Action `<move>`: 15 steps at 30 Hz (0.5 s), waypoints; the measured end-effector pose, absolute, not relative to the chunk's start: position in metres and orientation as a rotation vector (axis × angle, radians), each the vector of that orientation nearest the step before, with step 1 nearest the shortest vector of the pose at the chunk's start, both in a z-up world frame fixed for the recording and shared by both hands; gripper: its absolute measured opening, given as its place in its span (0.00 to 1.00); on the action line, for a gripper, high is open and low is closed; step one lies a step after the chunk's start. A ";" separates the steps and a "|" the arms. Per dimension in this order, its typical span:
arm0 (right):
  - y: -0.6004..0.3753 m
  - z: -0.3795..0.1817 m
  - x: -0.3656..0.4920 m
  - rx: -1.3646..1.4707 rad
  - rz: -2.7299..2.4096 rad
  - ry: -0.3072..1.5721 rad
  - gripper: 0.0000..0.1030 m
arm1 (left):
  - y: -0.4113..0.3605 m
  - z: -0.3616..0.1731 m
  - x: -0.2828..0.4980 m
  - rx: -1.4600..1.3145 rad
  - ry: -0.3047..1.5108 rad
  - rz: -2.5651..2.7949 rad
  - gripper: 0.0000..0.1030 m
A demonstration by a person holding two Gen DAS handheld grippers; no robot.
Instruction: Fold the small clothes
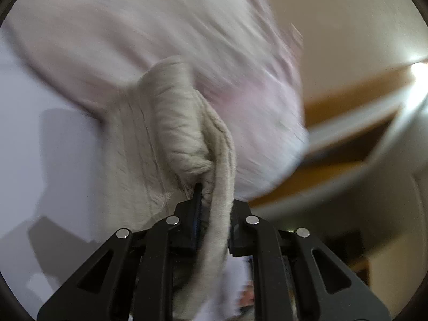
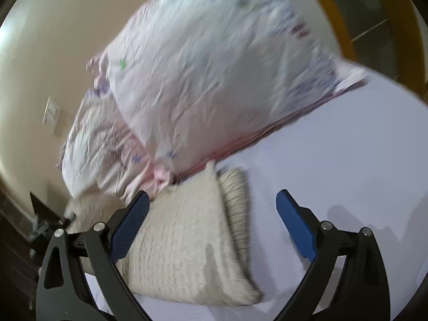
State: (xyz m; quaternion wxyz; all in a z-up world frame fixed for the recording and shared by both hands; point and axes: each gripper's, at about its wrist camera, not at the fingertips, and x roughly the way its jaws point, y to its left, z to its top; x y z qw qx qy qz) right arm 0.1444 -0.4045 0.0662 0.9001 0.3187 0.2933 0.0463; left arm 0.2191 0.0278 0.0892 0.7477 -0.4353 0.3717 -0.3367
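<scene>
The cream ribbed-knit small garment [image 2: 187,240] is lying on the pale lilac table surface [image 2: 347,160], at about 7 o'clock in the right wrist view, with its ribbed cuff edge turned toward 1 o'clock. One bunched edge of it is being clamped between the closed jaws of the left gripper [image 1: 214,208], and the knit is being drawn up from there toward 12 o'clock in the left wrist view. Touching its far edge, at about 11 o'clock, a pale pink printed cotton garment [image 2: 208,75] is lying in a loose, blurred heap.

The right gripper [image 2: 212,200] is being held wide open above the cream knit, gripping nothing; its left blue pad is just beside the pink fabric.

The step in hand is judged to be the carrying-over of a held edge to form a fold. For a clean result, the held edge is best kept taut and level. The free corner should be pinned or taken by the open gripper, and the pink fabric should be kept out of the jaws.
</scene>
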 end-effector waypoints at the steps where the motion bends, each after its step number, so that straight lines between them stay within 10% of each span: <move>1: -0.410 0.068 0.140 0.662 0.077 0.597 0.93 | -0.002 0.087 0.225 -0.957 0.835 -0.786 0.15; 6: -0.429 0.063 0.137 0.701 0.037 0.631 0.93 | -0.143 0.026 0.252 -1.172 1.214 -1.175 0.24; 10: -0.436 0.057 0.145 0.727 0.121 0.681 0.97 | -0.098 0.063 0.236 -0.939 1.000 -1.137 0.27; 13: -0.427 0.041 0.171 0.779 0.246 0.807 0.98 | -0.046 0.078 0.230 -0.749 0.911 -0.868 0.63; 15: -0.414 0.031 0.193 0.801 0.318 0.896 0.98 | -0.022 0.075 0.229 -0.605 0.918 -0.699 0.65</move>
